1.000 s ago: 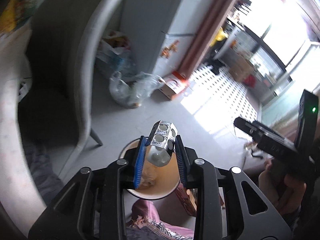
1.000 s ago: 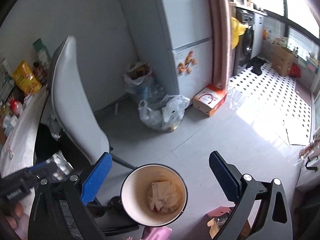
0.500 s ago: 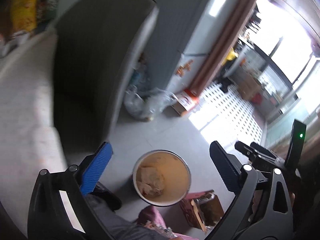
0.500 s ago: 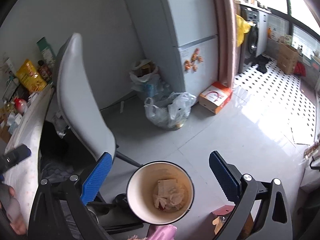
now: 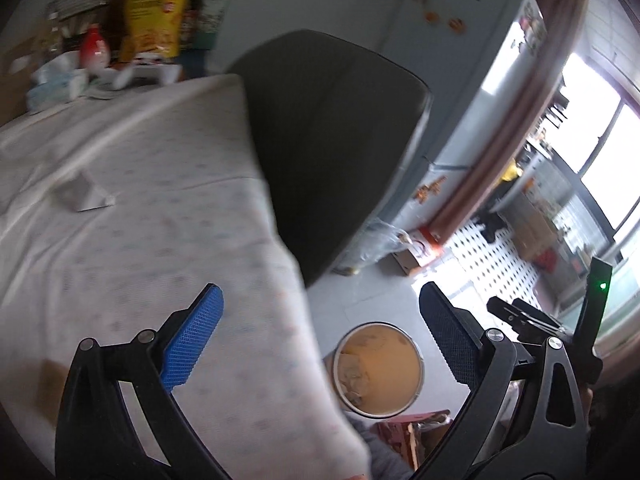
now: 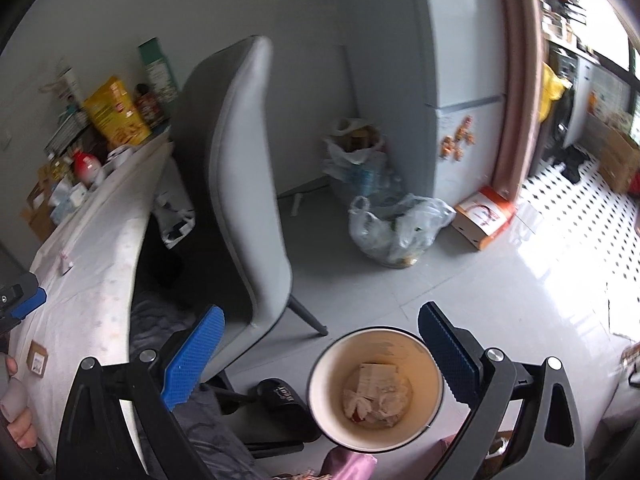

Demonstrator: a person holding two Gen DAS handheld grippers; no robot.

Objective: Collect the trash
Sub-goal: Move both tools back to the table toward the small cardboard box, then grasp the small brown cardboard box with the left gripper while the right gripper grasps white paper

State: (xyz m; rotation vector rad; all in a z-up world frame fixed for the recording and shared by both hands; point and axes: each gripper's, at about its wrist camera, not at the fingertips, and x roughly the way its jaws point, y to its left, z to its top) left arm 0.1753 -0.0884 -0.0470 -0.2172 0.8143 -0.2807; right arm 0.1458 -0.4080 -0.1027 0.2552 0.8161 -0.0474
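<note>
A round cream bin (image 6: 376,388) stands on the floor with crumpled tissues and paper in it; it also shows in the left wrist view (image 5: 378,370). My left gripper (image 5: 320,340) is open and empty, over the edge of the white-clothed table (image 5: 132,216), up and left of the bin. My right gripper (image 6: 320,344) is open and empty, above the bin. A small folded white paper (image 5: 86,196) lies on the table. The left gripper's blue tip (image 6: 24,304) shows at the left edge of the right wrist view.
A grey chair (image 6: 240,184) stands by the table. Snack bags and bottles (image 5: 152,16) crowd the table's far end. Plastic bags (image 6: 396,228) and an orange-white box (image 6: 486,216) sit on the floor by the fridge (image 6: 460,60). A small brown card (image 6: 37,360) lies on the table.
My left gripper opened and the silver blister pack is gone from its jaws. It then swung left and up, from over the bin to over the table edge. The right gripper hardly moved.
</note>
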